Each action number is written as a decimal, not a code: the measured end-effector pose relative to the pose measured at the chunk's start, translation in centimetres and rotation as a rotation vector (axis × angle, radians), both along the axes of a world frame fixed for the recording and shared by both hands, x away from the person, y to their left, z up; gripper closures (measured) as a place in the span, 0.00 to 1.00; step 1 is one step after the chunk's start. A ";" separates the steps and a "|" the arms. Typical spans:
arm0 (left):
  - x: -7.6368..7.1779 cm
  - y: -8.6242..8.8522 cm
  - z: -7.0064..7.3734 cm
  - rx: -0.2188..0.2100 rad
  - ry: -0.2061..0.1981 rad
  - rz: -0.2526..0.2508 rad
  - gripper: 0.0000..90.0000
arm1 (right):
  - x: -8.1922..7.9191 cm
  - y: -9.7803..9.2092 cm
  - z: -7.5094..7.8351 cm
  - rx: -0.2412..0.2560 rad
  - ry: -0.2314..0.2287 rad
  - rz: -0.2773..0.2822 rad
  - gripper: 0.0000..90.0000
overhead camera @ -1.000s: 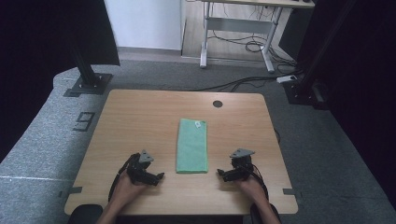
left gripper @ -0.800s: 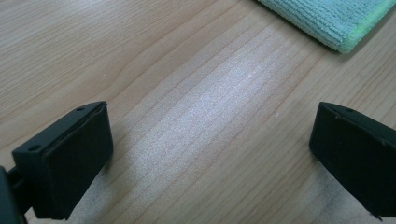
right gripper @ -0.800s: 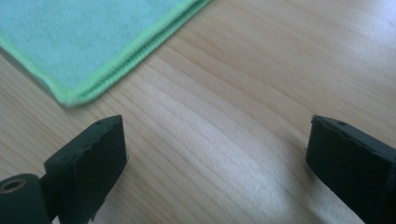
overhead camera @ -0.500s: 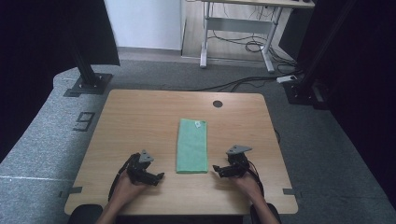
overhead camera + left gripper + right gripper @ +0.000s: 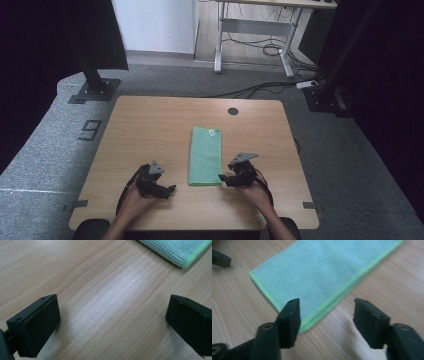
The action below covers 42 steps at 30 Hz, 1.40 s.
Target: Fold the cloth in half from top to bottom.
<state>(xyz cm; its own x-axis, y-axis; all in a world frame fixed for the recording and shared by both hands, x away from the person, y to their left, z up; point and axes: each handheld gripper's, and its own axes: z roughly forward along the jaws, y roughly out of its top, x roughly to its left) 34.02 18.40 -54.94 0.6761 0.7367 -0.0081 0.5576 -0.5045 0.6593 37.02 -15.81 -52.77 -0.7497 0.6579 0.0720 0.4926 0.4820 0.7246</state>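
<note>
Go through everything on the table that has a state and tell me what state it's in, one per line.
Green cloth: folded into a long strip, lying flat on the table, not gripped.
Left gripper: open, jaws wide apart over bare wood, holding nothing.
Right gripper: open, jaws on either side of the cloth's near corner, not closed on it.

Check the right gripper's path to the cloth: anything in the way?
Nothing visible. The right gripper sits open at the near right corner of the cloth, with bare table around it. The left gripper is off to the other side.
</note>
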 end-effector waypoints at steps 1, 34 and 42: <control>0.0 0.0 0.0 0.000 0.000 0.000 0.00 | 0.1 0.5 0.1 -0.005 -0.001 0.009 0.46; 0.0 0.0 0.0 0.002 0.001 -0.001 0.00 | 0.6 9.9 -1.2 -0.164 -0.072 0.061 0.17; 0.1 0.0 0.0 0.002 0.000 -0.004 0.00 | -0.3 8.6 -1.2 -0.178 -0.075 0.065 0.16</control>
